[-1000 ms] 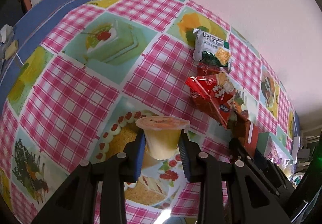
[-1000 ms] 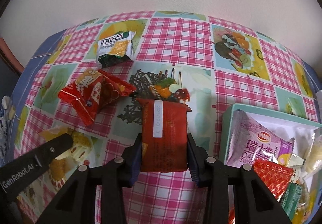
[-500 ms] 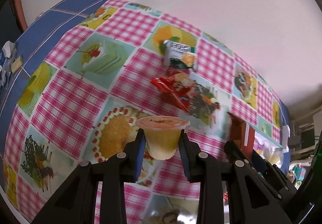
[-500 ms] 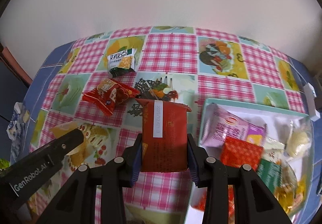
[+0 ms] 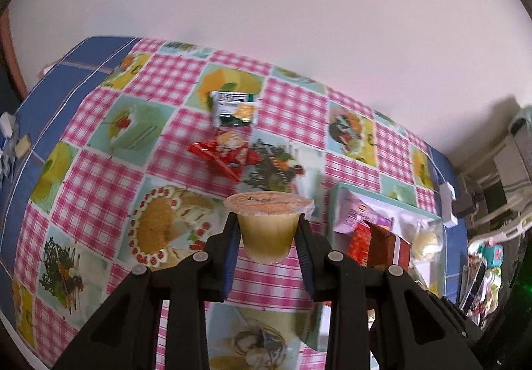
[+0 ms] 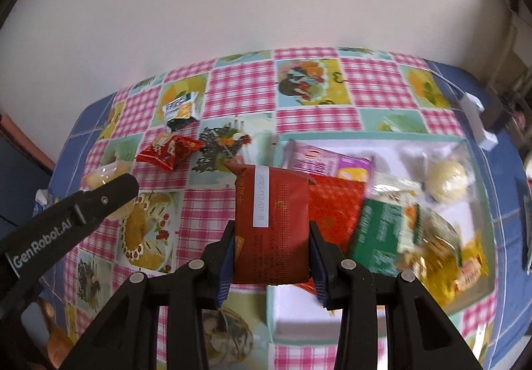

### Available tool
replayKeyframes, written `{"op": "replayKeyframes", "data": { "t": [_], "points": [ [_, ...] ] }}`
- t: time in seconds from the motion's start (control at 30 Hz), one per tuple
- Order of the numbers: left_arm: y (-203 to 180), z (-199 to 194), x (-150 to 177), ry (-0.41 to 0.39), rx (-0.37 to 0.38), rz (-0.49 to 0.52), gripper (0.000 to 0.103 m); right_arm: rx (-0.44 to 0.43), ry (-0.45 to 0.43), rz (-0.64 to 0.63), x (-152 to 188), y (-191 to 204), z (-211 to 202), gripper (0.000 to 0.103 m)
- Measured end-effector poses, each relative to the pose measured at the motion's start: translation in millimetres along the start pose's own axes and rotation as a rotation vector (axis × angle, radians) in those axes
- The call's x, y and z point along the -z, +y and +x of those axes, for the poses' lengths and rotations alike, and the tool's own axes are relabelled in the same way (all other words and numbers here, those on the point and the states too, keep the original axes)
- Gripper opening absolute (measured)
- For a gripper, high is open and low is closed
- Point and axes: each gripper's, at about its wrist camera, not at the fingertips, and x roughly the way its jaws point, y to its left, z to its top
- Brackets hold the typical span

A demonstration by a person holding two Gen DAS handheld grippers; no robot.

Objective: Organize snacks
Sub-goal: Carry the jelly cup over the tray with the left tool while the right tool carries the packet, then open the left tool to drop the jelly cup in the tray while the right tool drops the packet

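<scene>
My left gripper [image 5: 267, 237] is shut on a yellow jelly cup [image 5: 268, 223] with a foil lid, held above the checked tablecloth. My right gripper [image 6: 271, 247] is shut on a dark red snack packet [image 6: 271, 223] with a white date strip, held over the left edge of the teal tray [image 6: 365, 136]. The tray holds several snack packs; it also shows in the left wrist view [image 5: 335, 193]. A green-and-white packet [image 5: 234, 108] and a red wrapper [image 5: 223, 154] lie on the table beyond the cup, also seen in the right wrist view as packet [image 6: 181, 109] and wrapper [image 6: 168, 152].
A white wall stands behind the table. The blue table edge [image 5: 56, 84] runs along the left. A white plug block [image 6: 478, 119] lies at the right table edge. Clutter sits off the table at far right [image 5: 492, 257].
Both grippers rose and moved right with their loads. The tray has come fully into the right wrist view, and the red packet now hangs over its left edge.
</scene>
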Motion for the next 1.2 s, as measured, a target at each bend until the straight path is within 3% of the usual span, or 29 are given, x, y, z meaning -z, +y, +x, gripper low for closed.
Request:
{"op": "replayKeyframes", "data": {
  "t": [0.23,0.6,0.9,1.2],
  "points": [
    [-53,4,16,0.017,0.032,0.147,0.034,0.026,-0.003,0.132,1,-48,-9,0.042],
    [-133,32,54,0.086,0.104,0.374,0.034,0.146,0.006,0.405,8,-153,-8,0.042],
    [-144,64,59,0.108,0.115,0.405,0.034,0.174,-0.003,0.494,10,-194,4,0.042],
    [-121,92,48,0.131,0.095,0.339,0.034,0.183,-0.007,0.512,8,-205,24,0.042]
  ]
}}
